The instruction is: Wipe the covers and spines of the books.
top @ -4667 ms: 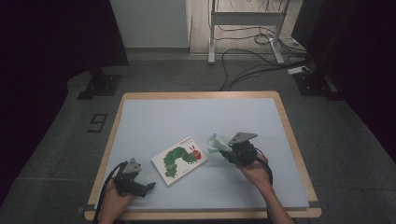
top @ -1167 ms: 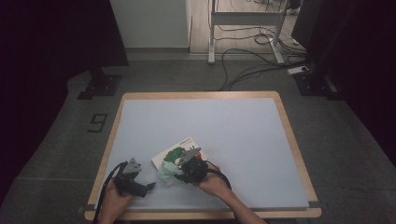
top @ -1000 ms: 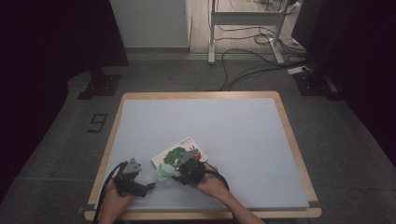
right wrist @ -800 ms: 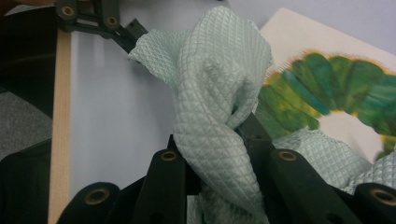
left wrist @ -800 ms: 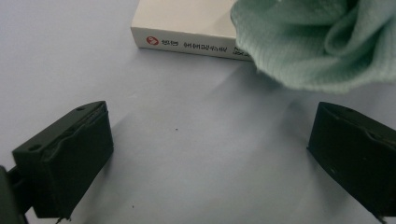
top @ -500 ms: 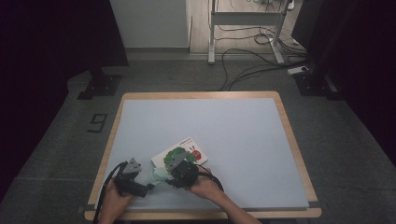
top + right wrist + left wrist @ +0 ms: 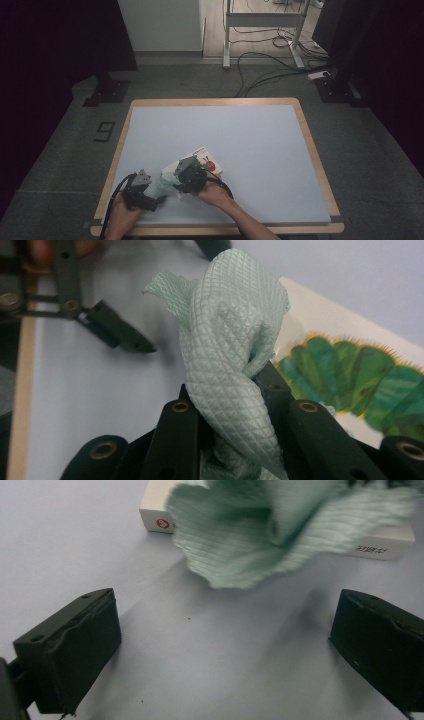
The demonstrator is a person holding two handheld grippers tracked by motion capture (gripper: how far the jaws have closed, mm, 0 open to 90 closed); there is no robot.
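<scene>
Two grippers work here: the right gripper (image 7: 176, 181) has its jaws clamped on the pale green cloth (image 7: 232, 340), bunched above the picture book's (image 7: 206, 161) near edge; the left gripper (image 7: 225, 645) gapes wide, empty, just short of it; handover looks pending.

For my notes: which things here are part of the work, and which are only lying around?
In use:
- green cloth, clamped in the right gripper
- picture book
- left gripper, fingers open

Lying about:
- floor cables
- metal stand
</scene>
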